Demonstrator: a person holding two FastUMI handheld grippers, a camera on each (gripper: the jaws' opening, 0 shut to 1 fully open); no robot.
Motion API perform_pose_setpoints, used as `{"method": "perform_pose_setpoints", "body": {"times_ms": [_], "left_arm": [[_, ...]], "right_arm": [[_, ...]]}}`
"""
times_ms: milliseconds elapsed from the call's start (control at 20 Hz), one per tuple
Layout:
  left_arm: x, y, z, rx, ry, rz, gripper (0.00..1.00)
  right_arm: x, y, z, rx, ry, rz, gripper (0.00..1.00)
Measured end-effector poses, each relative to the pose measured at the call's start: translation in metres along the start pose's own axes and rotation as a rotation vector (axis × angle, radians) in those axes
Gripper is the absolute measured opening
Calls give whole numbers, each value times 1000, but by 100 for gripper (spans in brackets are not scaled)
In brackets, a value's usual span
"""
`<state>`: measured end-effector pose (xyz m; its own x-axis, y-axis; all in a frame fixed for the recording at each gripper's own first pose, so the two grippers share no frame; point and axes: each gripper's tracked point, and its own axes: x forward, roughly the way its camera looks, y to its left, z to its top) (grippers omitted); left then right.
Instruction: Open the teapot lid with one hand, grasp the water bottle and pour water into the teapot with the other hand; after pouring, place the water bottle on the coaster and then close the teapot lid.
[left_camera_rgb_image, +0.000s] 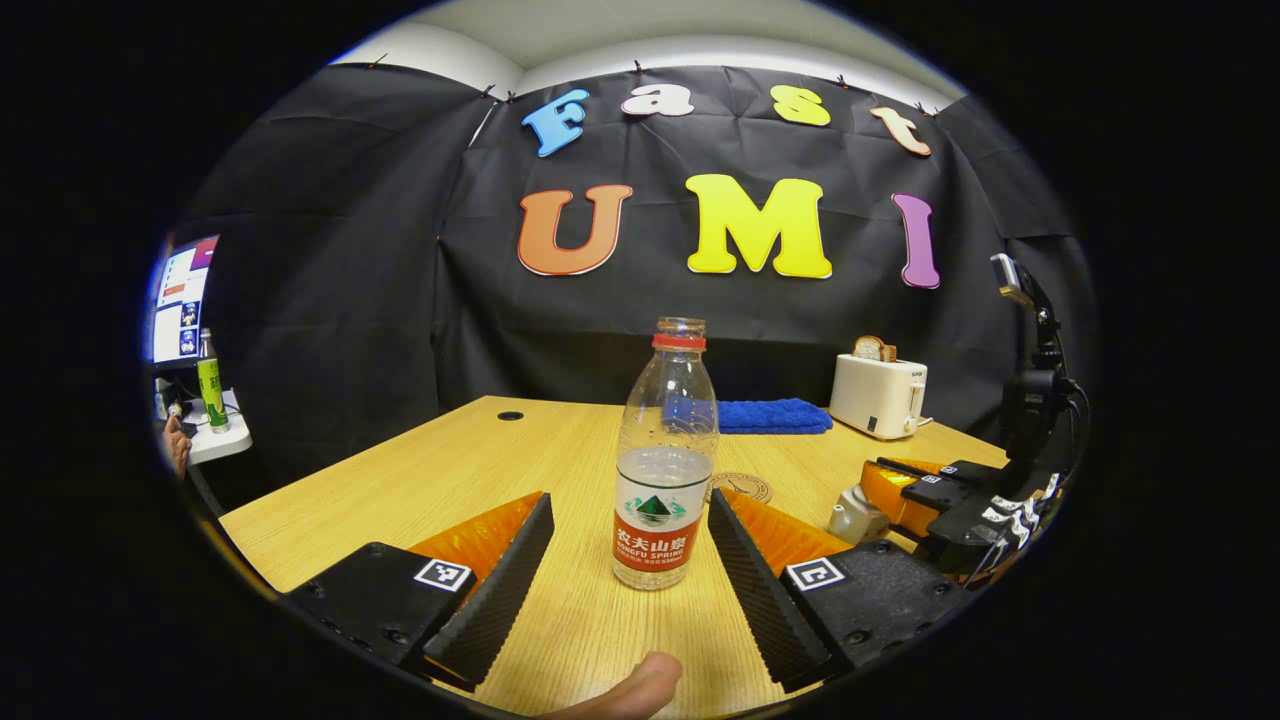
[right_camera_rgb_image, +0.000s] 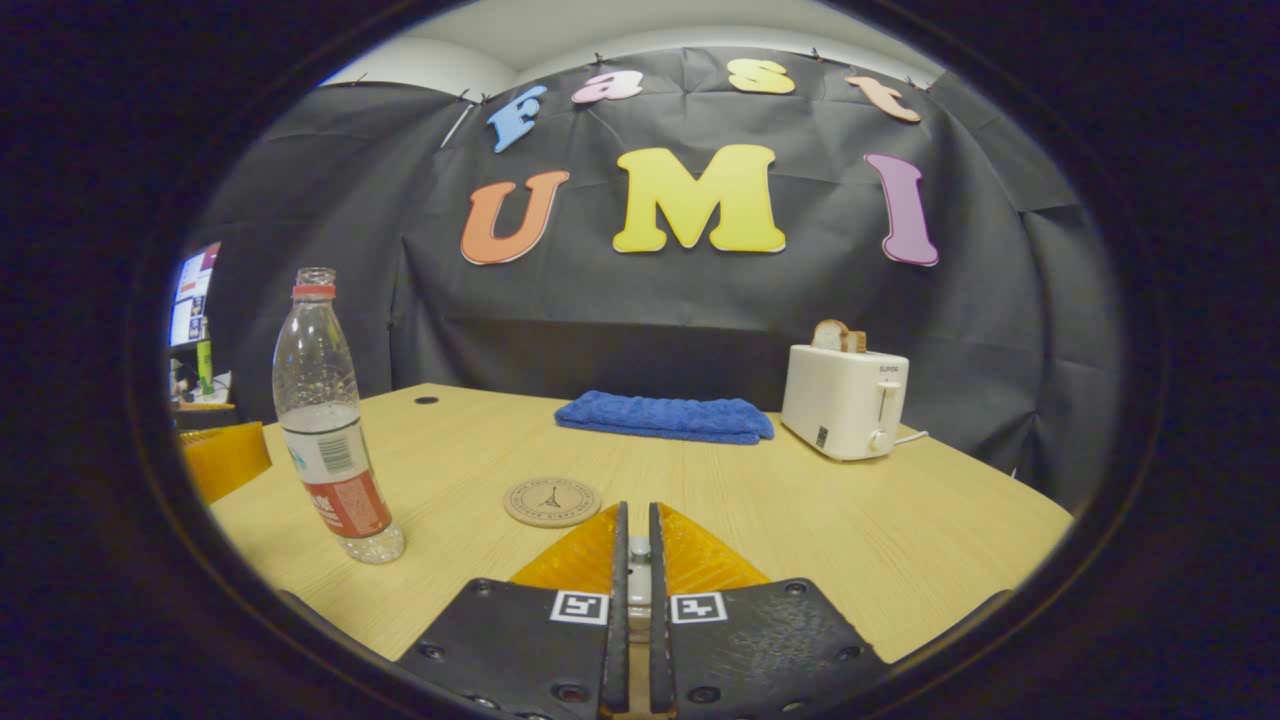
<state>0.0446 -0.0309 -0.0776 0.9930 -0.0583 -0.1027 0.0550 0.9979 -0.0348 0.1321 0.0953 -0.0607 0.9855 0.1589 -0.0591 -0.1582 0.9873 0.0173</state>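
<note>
- The left gripper (left_camera_rgb_image: 630, 560) has its jaws spread wide on either side of the clear plastic water bottle with a red label (left_camera_rgb_image: 663, 460); the fingers do not touch it.
- That bottle stands upright and uncapped on the light wooden table (left_camera_rgb_image: 440, 470), roughly half full.
- The right gripper (right_camera_rgb_image: 632, 560) has its jaws nearly closed on a small pale knob — seemingly the lid of the pale teapot (left_camera_rgb_image: 856, 514), which the left gripper view shows at that gripper's tips, mostly hidden.
- The round cork coaster with a dark printed emblem (right_camera_rgb_image: 552, 501) lies flat just ahead of the right gripper, apart from the bottle.
- Farther back lie a folded blue towel (right_camera_rgb_image: 665, 417) and a white toaster holding bread (right_camera_rgb_image: 845, 400).
- A fingertip (left_camera_rgb_image: 625, 690) shows at the bottom edge of the left gripper view.
</note>
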Motion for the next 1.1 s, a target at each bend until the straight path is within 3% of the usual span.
{"method": "perform_pose_setpoints", "body": {"times_ms": [50,500,650,1100], "left_arm": [[1,-2,-3,11,3,0,99],[29,-7,-15,1,-6,-56,98],[41,-14,-20,-2,-6,-86,98],[76,-6,-8,34,-41,-43,98]], "right_arm": [[0,0,0,11,-5,5,2],[-25,3,31,39,-65,64,1],[-36,-6,39,4,-95,37,1],[-41,-22,42,-13,-108,4,1]]}}
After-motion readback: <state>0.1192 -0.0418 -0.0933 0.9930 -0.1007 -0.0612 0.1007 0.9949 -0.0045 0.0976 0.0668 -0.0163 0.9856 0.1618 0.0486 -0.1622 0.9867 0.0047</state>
